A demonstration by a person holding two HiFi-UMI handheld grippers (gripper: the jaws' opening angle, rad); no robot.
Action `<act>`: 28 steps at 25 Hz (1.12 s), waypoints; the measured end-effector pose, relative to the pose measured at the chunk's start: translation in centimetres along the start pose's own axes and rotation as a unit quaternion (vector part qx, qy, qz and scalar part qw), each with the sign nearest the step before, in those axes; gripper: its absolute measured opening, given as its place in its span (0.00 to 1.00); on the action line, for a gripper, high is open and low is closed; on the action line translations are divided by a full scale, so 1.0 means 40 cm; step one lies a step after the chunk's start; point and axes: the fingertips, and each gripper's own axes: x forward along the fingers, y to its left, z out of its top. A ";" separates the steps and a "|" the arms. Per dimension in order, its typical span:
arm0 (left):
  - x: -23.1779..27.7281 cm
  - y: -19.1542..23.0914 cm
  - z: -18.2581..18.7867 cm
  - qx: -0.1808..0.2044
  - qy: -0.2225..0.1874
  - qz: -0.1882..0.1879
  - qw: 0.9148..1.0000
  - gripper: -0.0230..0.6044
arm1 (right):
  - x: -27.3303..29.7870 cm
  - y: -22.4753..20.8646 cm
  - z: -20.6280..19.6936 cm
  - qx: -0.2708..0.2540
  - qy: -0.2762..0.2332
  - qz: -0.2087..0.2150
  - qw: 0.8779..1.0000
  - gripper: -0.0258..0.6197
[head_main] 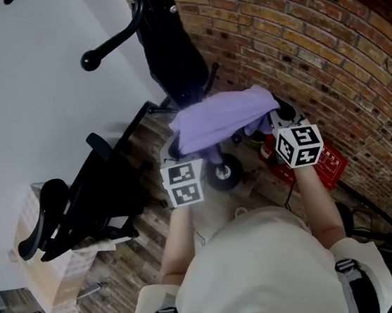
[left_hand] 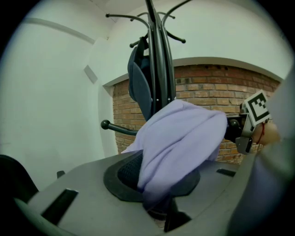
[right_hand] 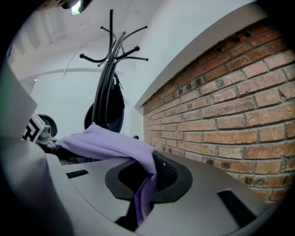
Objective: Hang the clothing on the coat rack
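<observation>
A light purple garment (head_main: 221, 117) hangs stretched between my two grippers in front of the black coat rack (head_main: 168, 42). My left gripper (head_main: 181, 148) is shut on its left end, and the cloth (left_hand: 179, 138) bunches out from between the jaws (left_hand: 159, 205). My right gripper (head_main: 269, 118) is shut on the other end, where a fold (right_hand: 110, 145) runs down into the jaws (right_hand: 140, 196). A dark blue garment (left_hand: 140, 87) hangs on the rack (left_hand: 159, 55). The rack's hooks (right_hand: 113, 53) rise well above the held cloth.
A brick wall (head_main: 325, 51) runs along the right and a white wall (head_main: 25, 95) along the left. A black office chair (head_main: 74, 202) and a cardboard box (head_main: 43, 270) stand at lower left. A red object (head_main: 324, 161) lies on the wooden floor by the brick wall.
</observation>
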 end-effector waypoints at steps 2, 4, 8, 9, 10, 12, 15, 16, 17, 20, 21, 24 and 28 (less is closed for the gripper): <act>0.009 -0.004 -0.021 -0.006 0.007 -0.002 1.000 0.17 | 0.006 0.000 -0.032 0.003 0.013 0.003 1.000 0.07; 0.018 -0.012 -0.042 -0.012 0.013 -0.006 1.000 0.17 | 0.009 0.004 -0.069 0.006 0.028 0.006 1.000 0.07; 0.036 -0.035 -0.081 -0.018 0.023 -0.019 0.999 0.17 | 0.011 0.024 -0.148 0.012 0.057 0.018 0.998 0.07; 0.040 -0.042 -0.089 -0.020 0.024 -0.023 0.999 0.17 | 0.012 0.032 -0.168 0.013 0.064 0.022 0.998 0.07; 0.044 -0.049 -0.096 -0.023 0.024 -0.027 0.999 0.17 | 0.013 0.041 -0.188 0.014 0.072 0.027 0.997 0.07; 0.051 -0.062 -0.109 -0.028 0.025 -0.034 0.999 0.17 | 0.014 0.065 -0.229 0.015 0.086 0.039 0.995 0.07; 0.061 -0.082 -0.123 -0.028 0.027 -0.041 0.998 0.17 | 0.016 0.118 -0.287 0.014 0.107 0.067 0.992 0.07; 0.063 -0.089 -0.127 -0.026 0.028 -0.043 0.998 0.17 | 0.015 0.139 -0.305 0.012 0.113 0.080 0.990 0.07; 0.064 -0.097 -0.131 -0.023 0.029 -0.044 0.998 0.17 | 0.013 0.162 -0.321 0.009 0.118 0.093 0.989 0.07; 0.066 -0.120 -0.141 -0.015 0.032 -0.047 0.998 0.17 | 0.004 0.221 -0.356 0.004 0.126 0.124 0.984 0.07; 0.066 -0.126 -0.144 -0.013 0.033 -0.048 0.998 0.17 | 0.002 0.237 -0.363 0.004 0.128 0.130 0.983 0.07; 0.067 -0.139 -0.149 -0.009 0.036 -0.052 0.998 0.17 | -0.002 0.274 -0.372 0.003 0.131 0.142 0.981 0.07; 0.064 -0.161 -0.158 0.002 0.044 -0.063 0.997 0.17 | -0.012 0.319 -0.379 0.005 0.129 0.151 0.980 0.07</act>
